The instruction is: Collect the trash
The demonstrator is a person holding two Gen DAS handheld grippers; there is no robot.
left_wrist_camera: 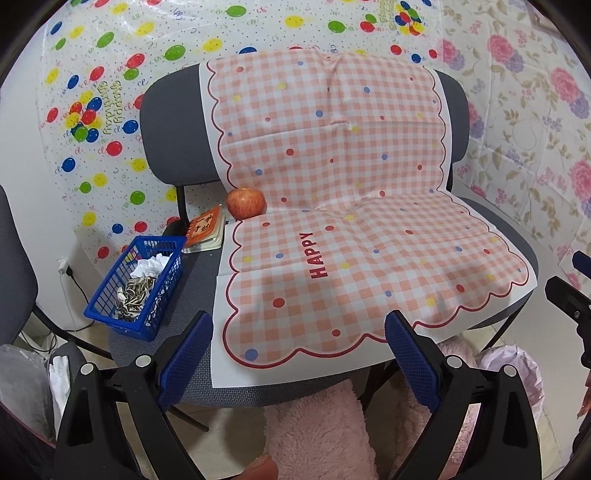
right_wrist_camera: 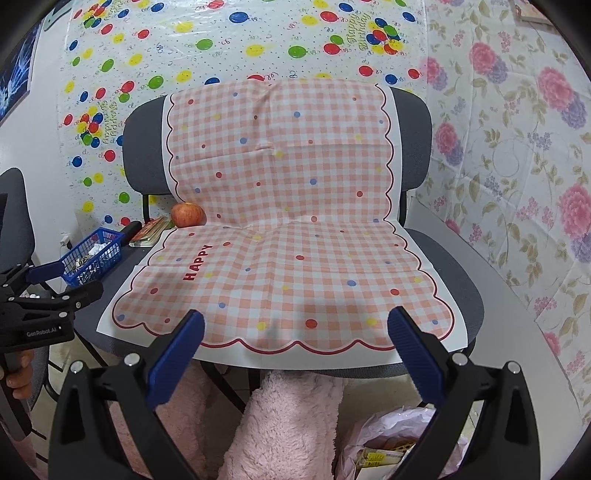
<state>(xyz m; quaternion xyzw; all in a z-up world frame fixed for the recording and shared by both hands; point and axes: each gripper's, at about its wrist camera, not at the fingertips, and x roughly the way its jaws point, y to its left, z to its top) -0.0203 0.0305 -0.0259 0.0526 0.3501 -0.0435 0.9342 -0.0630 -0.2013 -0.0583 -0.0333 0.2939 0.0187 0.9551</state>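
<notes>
Both grippers' jaws spread, empty; seed husks in blue basket (left_wrist_camera: 138, 284) plain only from left wrist

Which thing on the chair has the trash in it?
The blue basket at the seat's left edge: it holds seed shells and crumpled paper. The apple and the orange booklet behind it hold nothing.

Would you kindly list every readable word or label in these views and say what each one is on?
"HAPPY": red letters on the checked cloth over the chair seat.
"Happy Birthday": gold script on the balloon sheet on the wall.
"GenRobot.AI": on the left gripper body, seen from the right wrist.
Orange booklet beside the apple: dark characters, too blurred to read.
</notes>
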